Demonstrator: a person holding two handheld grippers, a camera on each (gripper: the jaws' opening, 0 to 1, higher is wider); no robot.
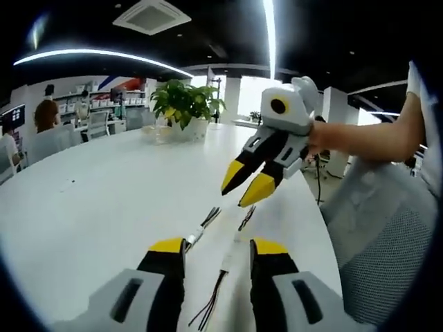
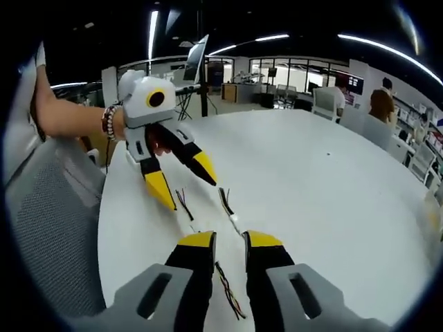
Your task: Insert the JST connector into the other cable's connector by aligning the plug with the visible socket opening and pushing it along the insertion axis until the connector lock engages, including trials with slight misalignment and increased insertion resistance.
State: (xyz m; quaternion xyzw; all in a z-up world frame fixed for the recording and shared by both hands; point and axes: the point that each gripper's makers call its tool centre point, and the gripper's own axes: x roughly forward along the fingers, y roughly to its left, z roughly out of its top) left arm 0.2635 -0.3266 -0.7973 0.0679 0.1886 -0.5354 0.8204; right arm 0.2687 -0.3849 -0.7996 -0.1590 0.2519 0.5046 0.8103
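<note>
Left gripper (image 1: 218, 250): black jaws tipped yellow, spread, pinching nothing.
Right gripper (image 2: 229, 240): same build, jaws apart, hovering above the cables.
Cables: two thin multicoloured wire leads with small white plugs (image 1: 194, 237) (image 2: 232, 220), lying side by side on the table, apart.
Table (image 1: 104, 194): smooth glossy white, rounded edge.
Chair (image 1: 387, 242): grey mesh, beside the table.
Pot (image 1: 185, 128): white, holding a leafy green plant, at the far end.

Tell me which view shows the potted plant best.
The left gripper view: the potted plant stands in full sight on the far part of the white table, leaves and pot clear. The right gripper view looks across the table toward desks and chairs instead.
</note>
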